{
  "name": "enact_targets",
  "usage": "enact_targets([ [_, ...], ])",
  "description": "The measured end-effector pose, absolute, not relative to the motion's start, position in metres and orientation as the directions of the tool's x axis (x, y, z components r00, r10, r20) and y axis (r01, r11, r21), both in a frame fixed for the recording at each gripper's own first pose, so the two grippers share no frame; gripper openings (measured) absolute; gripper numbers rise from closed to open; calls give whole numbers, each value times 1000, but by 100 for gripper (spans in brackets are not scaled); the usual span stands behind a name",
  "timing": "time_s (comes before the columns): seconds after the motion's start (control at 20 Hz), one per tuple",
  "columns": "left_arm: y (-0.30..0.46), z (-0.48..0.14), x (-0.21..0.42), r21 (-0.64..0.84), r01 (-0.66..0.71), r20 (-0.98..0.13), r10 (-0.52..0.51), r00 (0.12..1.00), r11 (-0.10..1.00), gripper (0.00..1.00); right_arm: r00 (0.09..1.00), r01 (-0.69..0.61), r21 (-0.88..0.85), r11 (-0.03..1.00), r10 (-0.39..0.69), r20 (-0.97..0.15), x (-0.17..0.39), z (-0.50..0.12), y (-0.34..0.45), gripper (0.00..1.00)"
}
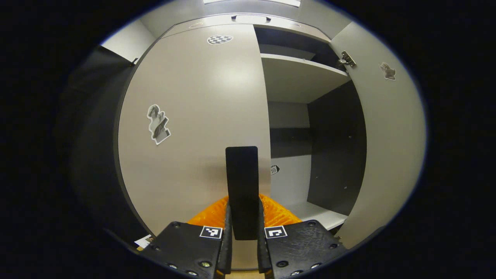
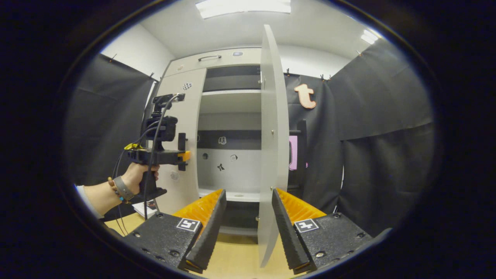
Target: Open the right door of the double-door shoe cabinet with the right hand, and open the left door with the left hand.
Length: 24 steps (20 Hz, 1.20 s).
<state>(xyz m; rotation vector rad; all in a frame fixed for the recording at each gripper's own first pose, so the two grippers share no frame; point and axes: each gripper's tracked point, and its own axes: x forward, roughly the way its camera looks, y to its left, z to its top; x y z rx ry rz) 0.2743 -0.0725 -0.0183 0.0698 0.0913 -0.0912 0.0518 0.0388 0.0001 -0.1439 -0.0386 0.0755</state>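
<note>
The pale double-door shoe cabinet (image 2: 228, 100) stands ahead. Its left door (image 1: 193, 116) is closed and carries a few stickers. A black vertical handle (image 1: 242, 182) sits at that door's inner edge, and my left gripper (image 1: 243, 201) is shut on it, one finger on each side. From the right gripper view, the left gripper (image 2: 182, 155) sits in a hand, against the left door (image 2: 184, 128). The right door (image 2: 273, 128) stands swung out, edge-on. My right gripper (image 2: 248, 192) is open, with the door's edge between its fingers near the right finger (image 2: 285, 224).
Inside the cabinet are pale shelves (image 1: 302, 73) and a dark side wall (image 1: 337, 147). A top panel with a handle (image 2: 209, 58) runs above the doors. Black cloth (image 2: 379, 135) hangs left and right. The floor (image 2: 232, 255) is light wood, with papers (image 2: 143, 209) by the cabinet's foot.
</note>
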Motion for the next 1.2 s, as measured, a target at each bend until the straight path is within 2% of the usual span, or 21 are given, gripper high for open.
enact_targets([
  [0.1,-72,-20,276,36,101,-90,-98,991,994,5,997,-68,-140,988,74,35,51,2,37,75],
  [0.65,-71,-16,253,18,140,-112,-137,984,990,2,997,-73,-147,986,77,26,35,-3,50,75],
  [1.2,-21,-3,170,8,153,-112,-151,982,988,2,995,-92,-146,985,96,20,21,-5,78,75],
])
